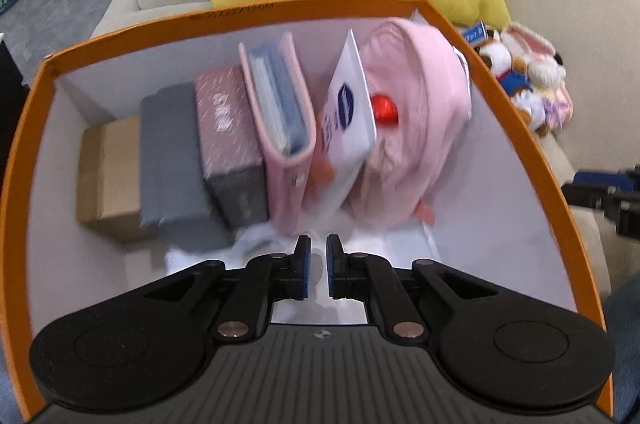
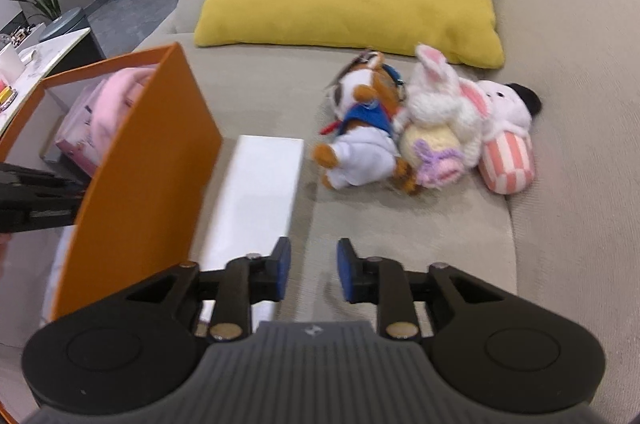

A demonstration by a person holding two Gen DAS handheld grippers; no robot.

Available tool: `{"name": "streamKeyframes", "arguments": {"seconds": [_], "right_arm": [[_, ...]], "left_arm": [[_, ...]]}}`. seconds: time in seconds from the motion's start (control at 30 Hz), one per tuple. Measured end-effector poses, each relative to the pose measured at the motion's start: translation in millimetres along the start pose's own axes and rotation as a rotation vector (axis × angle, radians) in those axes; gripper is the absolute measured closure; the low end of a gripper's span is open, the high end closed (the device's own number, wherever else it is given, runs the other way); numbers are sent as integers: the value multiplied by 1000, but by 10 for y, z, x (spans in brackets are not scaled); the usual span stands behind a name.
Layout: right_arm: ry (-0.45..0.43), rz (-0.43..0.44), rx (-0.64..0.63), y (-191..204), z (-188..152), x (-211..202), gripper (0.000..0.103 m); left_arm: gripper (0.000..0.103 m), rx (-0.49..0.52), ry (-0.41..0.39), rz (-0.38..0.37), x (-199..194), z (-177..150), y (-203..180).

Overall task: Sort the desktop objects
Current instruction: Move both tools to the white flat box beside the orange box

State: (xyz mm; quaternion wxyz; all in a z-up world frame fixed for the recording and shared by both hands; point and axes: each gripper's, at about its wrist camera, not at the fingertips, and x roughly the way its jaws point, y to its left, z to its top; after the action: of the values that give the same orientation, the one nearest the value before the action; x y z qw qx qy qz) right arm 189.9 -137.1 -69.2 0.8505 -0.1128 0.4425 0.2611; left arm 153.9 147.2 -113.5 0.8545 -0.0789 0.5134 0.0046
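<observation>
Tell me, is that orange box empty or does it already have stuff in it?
Partly filled. The orange box holds a brown carton, grey case, pink wallet and pink pouch.

The left hand-held gripper [image 1: 319,266] pointed forward and down, its two blue-padded fingers [image 1: 305,270] drawn close with only a narrow slit between them and nothing held in it. The right hand-held gripper [image 2: 311,270] was also angled forward and down, its fingers [image 2: 282,270] spread clearly wider apart, likewise holding nothing between the pads.
</observation>
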Motion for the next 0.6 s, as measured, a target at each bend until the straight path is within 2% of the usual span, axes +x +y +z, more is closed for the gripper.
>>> {"name": "streamKeyframes", "arguments": {"seconds": [0.1,0.2,0.23,0.33,0.47,0.6], "right_arm": [[-13,-8,2,-106,-74,-46,68],[-41,27,66,-233,-107,-162,61],[-55,38,81,-272,-117,-212,57],[-58,49,80,-329,-132,-314,56],[-28,29,69,-393,-131,-361,56],[-28,-2,41,-441,-127,-417,56]], "left_arm": [[95,27,-11,7,-183,-43,-78],[94,63,-68,3,-458,-41,-250],[91,79,-95,-2,-570,-37,-335],[85,110,-148,-18,-803,34,-605],[80,116,-116,-84,-858,180,-957],[79,111,-49,-44,-650,356,-1330]]}}
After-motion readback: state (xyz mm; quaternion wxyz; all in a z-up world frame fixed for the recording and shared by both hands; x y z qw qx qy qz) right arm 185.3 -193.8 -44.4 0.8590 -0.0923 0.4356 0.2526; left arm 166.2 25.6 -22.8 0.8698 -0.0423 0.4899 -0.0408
